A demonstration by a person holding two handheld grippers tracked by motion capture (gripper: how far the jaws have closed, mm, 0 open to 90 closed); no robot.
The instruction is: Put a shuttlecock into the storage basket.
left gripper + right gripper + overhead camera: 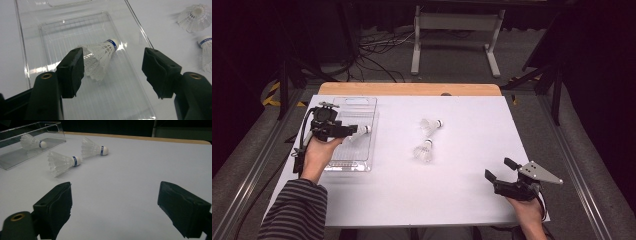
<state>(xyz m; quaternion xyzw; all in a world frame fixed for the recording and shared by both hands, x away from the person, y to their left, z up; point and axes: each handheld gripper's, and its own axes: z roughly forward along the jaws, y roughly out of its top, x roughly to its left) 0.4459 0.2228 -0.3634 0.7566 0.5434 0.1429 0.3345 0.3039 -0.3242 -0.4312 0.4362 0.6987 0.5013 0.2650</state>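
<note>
Three shuttlecocks on the white table. One shuttlecock lies on its side in the clear tray, cork toward the tray's right wall; in the left gripper view the near jaw pad hides part of its feathers. Left gripper hovers over the tray, jaws spread wide, pads clear of the shuttlecock. The tray's walls are hard to trace in the high view, being transparent.

Two loose shuttlecocks, the farther one and the nearer one, lie mid-table, close together but apart, well clear of the tray. In the left gripper view the frame cuts off the nearer one.

Right gripper sits near the table's front right edge, jaws wide apart, nothing between them. Bare tabletop runs between it and the loose pair.
</note>
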